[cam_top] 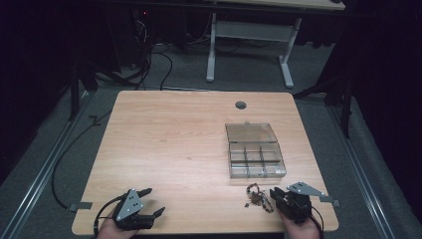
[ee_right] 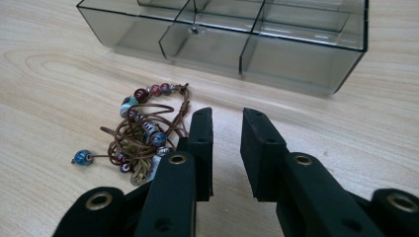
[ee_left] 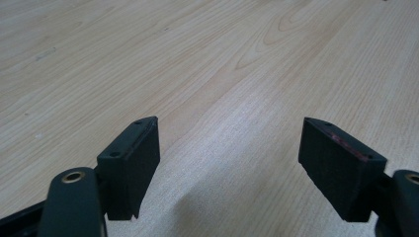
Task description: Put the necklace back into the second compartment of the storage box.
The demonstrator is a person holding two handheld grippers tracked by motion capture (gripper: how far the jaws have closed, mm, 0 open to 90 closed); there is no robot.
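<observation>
- The left gripper (cam_top: 151,201) rests at the near left of the wooden table (cam_top: 164,139), its jaws spread wide over bare wood, holding nothing.
- The right gripper (ee_right: 227,148) sits at the near right, jaws narrowed to a slim gap with nothing between them.
- A beaded bracelet (ee_right: 141,136) on brown cord lies bunched just left of the right gripper's jaws; in the high view its long axis runs from far-left to near-right.
- A smoky clear compartment box (cam_top: 256,162), lid (cam_top: 250,132) folded open away from the person, stands near and beyond the bracelet, long side across the table.
</observation>
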